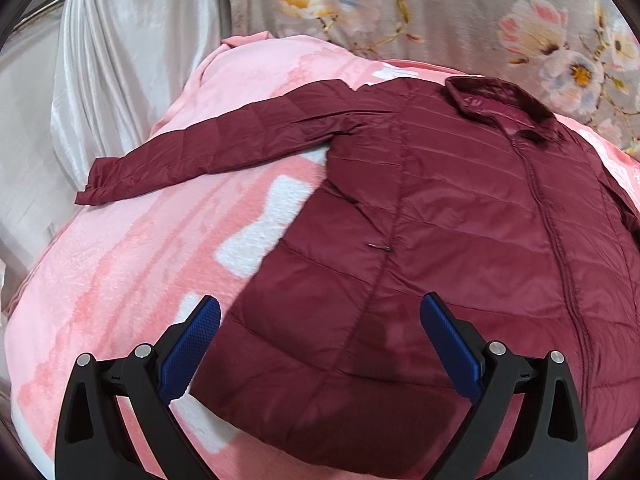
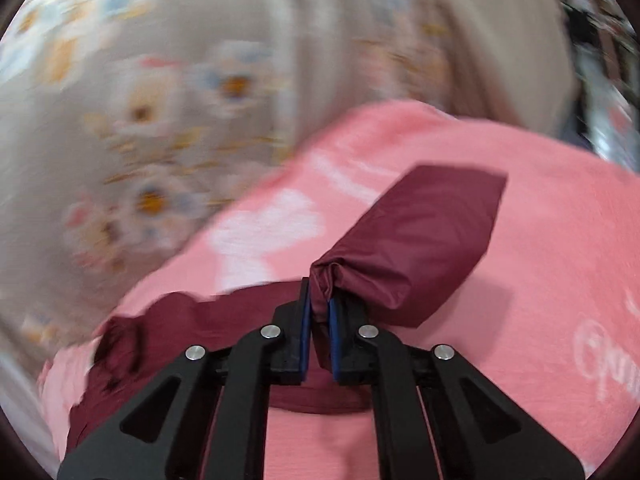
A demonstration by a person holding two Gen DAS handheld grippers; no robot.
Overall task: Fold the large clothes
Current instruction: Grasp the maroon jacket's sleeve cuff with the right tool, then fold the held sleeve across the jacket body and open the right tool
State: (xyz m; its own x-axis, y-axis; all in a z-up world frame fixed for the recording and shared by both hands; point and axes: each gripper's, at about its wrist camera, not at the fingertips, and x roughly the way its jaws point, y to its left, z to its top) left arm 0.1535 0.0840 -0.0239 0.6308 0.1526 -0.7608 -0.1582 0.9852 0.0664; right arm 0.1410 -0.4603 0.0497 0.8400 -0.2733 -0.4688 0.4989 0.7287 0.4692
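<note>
A pink blanket with white patches lies before a grey floral cloth.

maroon quilted jacket | lying flat, front up, zipped, collar at far end | one sleeve stretching sideways | other sleeve lifting, pinched

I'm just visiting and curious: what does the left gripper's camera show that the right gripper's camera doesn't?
Only the left wrist view shows the maroon jacket spread out whole, with its collar, zipper and one sleeve stretched flat, plus the left gripper open above the hem and a white satin cloth behind. Only the right wrist view shows the right gripper shut on the other sleeve's cuff end, lifted off the bed. Both show the pink blanket under the jacket and the floral bedding beyond it.
</note>
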